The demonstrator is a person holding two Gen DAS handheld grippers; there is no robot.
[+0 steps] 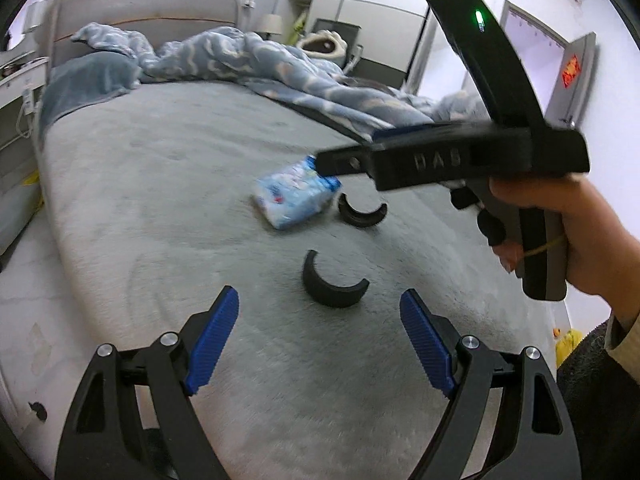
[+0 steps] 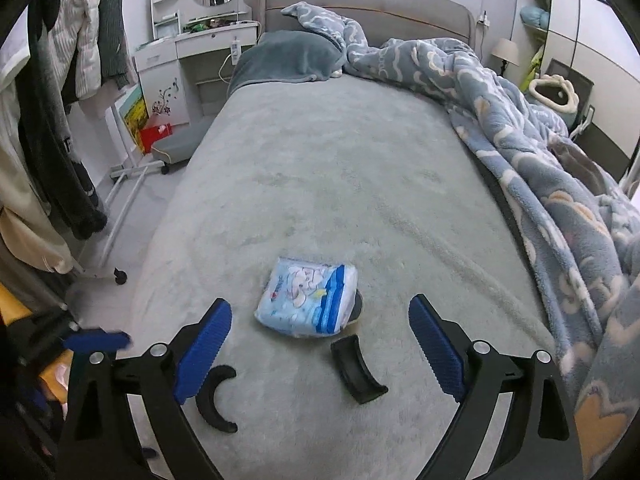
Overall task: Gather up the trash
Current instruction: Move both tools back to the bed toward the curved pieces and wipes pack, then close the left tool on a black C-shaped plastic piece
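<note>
You are at the approach step: nothing is picked up yet. The trash lies on the grey bed (image 2: 340, 184) near its foot: a blue-and-white tissue pack (image 2: 308, 298) and 2 black curved plastic pieces, one (image 2: 358, 370) just beside the pack's near corner, the other (image 2: 214, 398) further to the left in the right wrist view.

Your right hand-held gripper (image 2: 320, 348) is spread wide with nothing in it, hanging above the pack and the curved piece beside it, touching neither. Your left hand-held gripper (image 1: 320, 340) is also well open and empty, pointed at the nearer curved piece (image 1: 332, 282) in its own view.

Next, I judge, you should pick 1 target per hand. Bring the right one down until its pads (image 2: 204, 350) straddle the pack, then close; the soft cover may give, so press in lightly.
</note>
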